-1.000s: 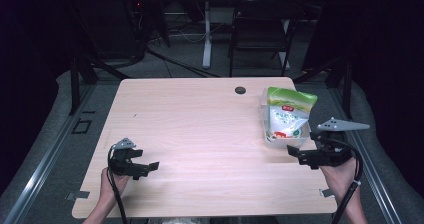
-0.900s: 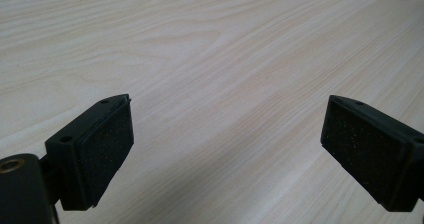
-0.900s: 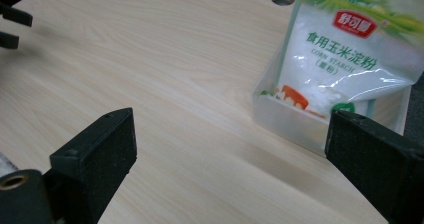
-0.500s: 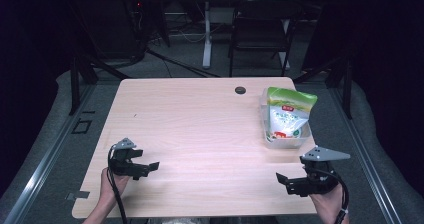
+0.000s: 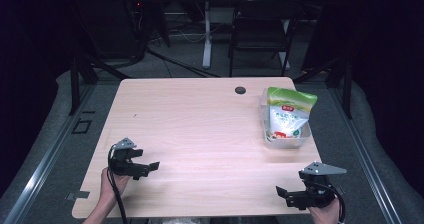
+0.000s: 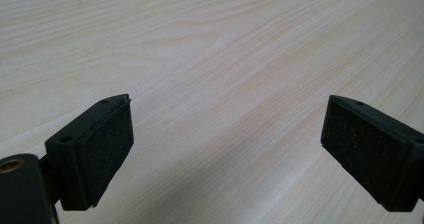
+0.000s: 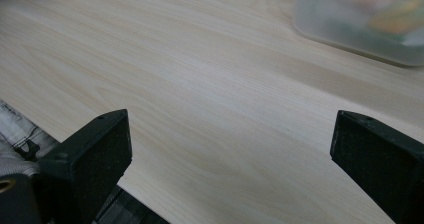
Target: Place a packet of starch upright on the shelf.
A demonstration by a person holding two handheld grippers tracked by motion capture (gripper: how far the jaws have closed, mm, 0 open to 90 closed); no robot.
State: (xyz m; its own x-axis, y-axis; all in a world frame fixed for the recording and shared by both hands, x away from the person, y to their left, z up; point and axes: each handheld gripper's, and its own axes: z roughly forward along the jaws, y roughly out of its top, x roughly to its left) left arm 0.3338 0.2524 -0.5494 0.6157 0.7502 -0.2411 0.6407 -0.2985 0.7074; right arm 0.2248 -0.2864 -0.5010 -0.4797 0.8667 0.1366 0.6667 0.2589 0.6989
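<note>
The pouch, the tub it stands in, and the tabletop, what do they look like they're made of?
Pouch: probably thin plastic film, glossy, with a green top and printed white front.
Tub: seemingly translucent plastic, frosted; the pouch's colours show blurred through its wall in the right gripper view.
Tabletop: pale wood or wood-look laminate, matte, with fine grain lines; which of the two cannot be told.

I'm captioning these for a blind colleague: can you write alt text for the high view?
A green and white bag stands in a clear tub at the wooden table's far right. Near the front edge, hands hold the left gripper and right gripper, both open and empty.
</note>
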